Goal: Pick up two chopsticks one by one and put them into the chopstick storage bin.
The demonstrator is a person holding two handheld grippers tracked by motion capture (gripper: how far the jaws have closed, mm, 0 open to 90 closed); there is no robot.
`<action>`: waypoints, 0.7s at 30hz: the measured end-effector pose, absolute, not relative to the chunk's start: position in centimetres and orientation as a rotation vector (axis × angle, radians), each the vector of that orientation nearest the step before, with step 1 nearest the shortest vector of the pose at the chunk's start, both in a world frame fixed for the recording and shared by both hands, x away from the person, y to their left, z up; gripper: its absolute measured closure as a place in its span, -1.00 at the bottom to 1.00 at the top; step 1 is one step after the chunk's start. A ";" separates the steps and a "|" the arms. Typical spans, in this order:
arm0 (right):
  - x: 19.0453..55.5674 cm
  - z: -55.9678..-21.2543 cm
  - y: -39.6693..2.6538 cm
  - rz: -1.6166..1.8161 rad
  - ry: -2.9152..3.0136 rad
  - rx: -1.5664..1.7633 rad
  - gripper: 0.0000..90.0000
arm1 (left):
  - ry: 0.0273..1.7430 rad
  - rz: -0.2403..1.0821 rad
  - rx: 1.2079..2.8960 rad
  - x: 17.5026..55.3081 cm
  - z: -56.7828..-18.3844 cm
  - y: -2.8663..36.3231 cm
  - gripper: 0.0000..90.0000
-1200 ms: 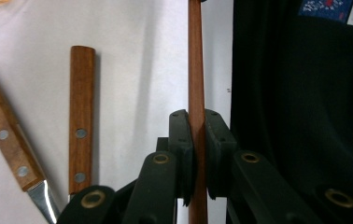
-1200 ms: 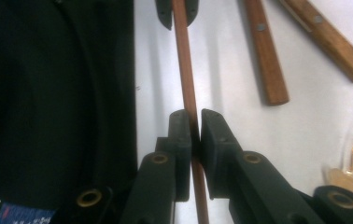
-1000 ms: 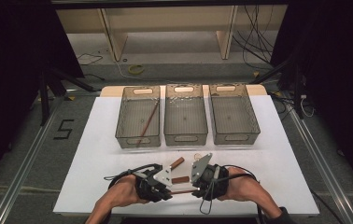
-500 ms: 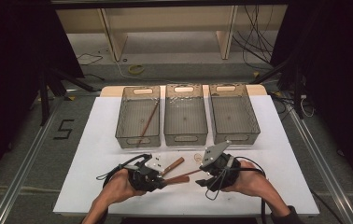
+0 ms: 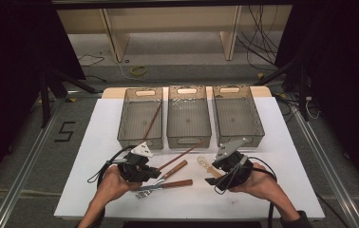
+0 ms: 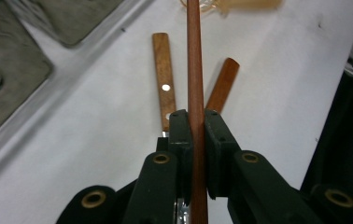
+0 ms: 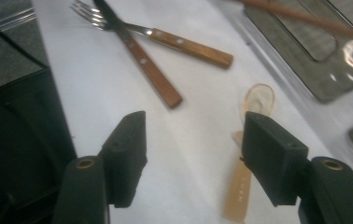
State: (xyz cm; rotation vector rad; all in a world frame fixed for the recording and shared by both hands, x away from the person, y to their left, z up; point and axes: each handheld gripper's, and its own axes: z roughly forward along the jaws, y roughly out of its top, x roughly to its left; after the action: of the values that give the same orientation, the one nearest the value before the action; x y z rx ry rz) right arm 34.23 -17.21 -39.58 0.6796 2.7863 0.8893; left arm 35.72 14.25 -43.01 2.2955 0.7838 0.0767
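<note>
Wooden chopstick (image 6: pixel 194 70) is clamped tight in the left hand-held gripper (image 6: pixel 195 135), near the bench's front edge; right hand-held gripper (image 7: pixel 191 154), jaws just widening, hovers empty over the amber spoon (image 7: pixel 249 154).

A white worktop (image 5: pixel 282 166) carries three clear, grey-tinted plastic bins in a row along its far edge. The left bin (image 5: pixel 125 128) holds one long brown chopstick (image 5: pixel 152 121) lying slantwise inside it. The middle bin (image 5: pixel 188 116) and the right bin (image 5: pixel 237 114) stand just beside it, their long sides running toward the near edge. Near the middle of the worktop, toward the near edge, lie a knife with a wooden handle (image 5: pixel 176 167) and a fork with a wooden handle (image 5: pixel 168 185), crossing at their metal ends. Beyond the far edge stand pale wooden shelf legs (image 5: pixel 116 40) on a grey floor (image 5: pixel 192 66), with a yellow ring (image 5: pixel 138 70) and dark cables (image 5: pixel 258 42). A black mark (image 5: pixel 65 131) lies on the floor left of the worktop.
</note>
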 end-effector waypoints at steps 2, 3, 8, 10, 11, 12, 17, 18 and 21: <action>34.3 -39.8 -17.5 0.884 2.786 0.694 -0.10 | 0.808 0.078 2.276 36.0 -42.9 14.6 0.85; 34.4 -39.9 -17.7 0.882 2.783 0.699 -0.10 | 0.820 0.079 2.268 36.1 -42.9 14.7 0.85; 34.5 -40.1 -18.3 0.890 2.763 0.748 -0.10 | 0.876 0.088 2.230 36.9 -42.6 15.6 0.85; 34.6 -40.2 -18.5 0.889 2.759 0.759 -0.10 | 0.899 0.092 2.209 37.3 -42.4 16.0 0.85; 34.6 -40.2 -18.7 0.889 2.752 0.771 -0.10 | 0.907 0.093 2.199 37.5 -42.4 16.2 0.85; 34.7 -40.2 -18.8 0.890 2.752 0.775 -0.11 | 0.910 0.098 2.195 37.6 -42.3 16.4 0.85; 34.9 -40.7 -19.5 0.873 2.735 0.828 -0.13 | 0.957 0.119 2.166 38.5 -42.1 17.2 0.85; 34.9 -40.7 -19.6 0.872 2.733 0.843 -0.13 | 0.967 0.124 2.158 38.7 -42.1 17.3 0.85; 35.0 -41.0 -20.0 0.856 2.725 0.867 -0.14 | 1.000 0.127 2.134 39.3 -42.1 17.8 0.85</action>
State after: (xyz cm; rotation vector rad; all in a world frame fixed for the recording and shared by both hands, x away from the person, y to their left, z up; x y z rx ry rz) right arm 34.98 -19.97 -41.05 0.8669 2.7248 0.8558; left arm 39.34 17.76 -42.07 2.1345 1.0002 0.1269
